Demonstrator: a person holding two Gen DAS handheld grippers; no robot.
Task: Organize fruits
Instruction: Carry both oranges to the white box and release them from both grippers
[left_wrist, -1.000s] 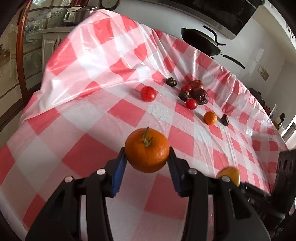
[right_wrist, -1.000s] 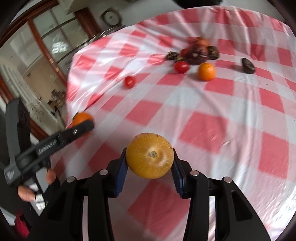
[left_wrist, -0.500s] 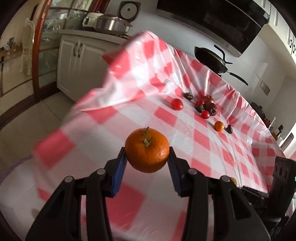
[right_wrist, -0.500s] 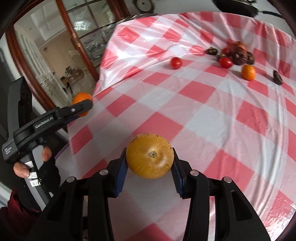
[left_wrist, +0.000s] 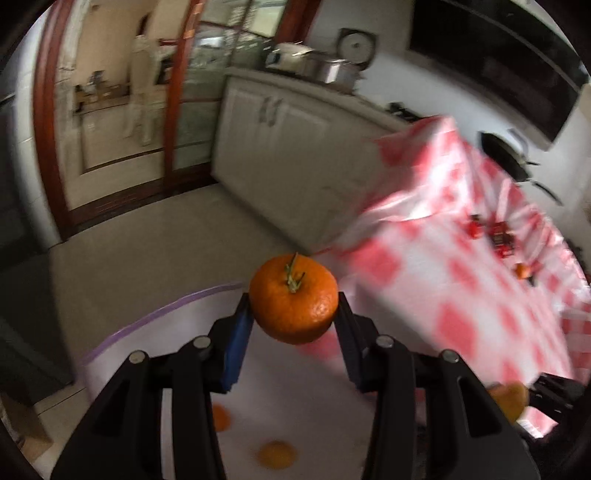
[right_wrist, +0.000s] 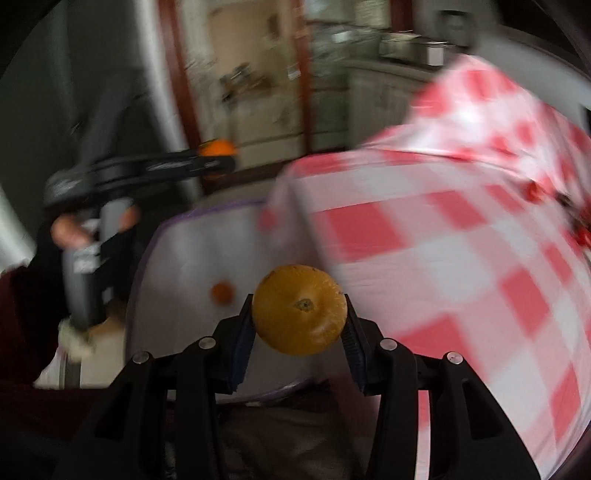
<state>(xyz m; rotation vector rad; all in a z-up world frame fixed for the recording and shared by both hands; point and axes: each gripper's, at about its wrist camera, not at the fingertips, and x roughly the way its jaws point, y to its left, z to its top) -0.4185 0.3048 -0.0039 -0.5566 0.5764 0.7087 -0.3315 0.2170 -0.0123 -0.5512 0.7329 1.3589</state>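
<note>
Left wrist view: the left claw (left_wrist: 293, 321) is clamped on an orange mandarin (left_wrist: 293, 302) with a green stem, its blue pads pressing both sides of the fruit. The mandarin hangs above a white bin (left_wrist: 177, 325) with a purple rim, standing on the floor beside the worktop (left_wrist: 461, 295), which wears a red-and-white checked cloth. Two orange fruits (left_wrist: 277, 454) lie on the bin's bottom, one partly hidden behind a claw finger. Far off on the cloth sit small red and dark fruits (left_wrist: 498, 236) and one more orange fruit (left_wrist: 521, 270), too blurred to name further. A black pan (left_wrist: 506, 158) stands at the far end of the worktop.

Right wrist view: the right claw (right_wrist: 299, 325) grips a yellow-orange citrus fruit (right_wrist: 300, 309), possibly an orange, its blossom end facing the camera. It sits over the near rim of the bin, at the corner of the worktop. To the left, a hand (right_wrist: 74, 229) carries the left claw with the mandarin at its tip.
</note>
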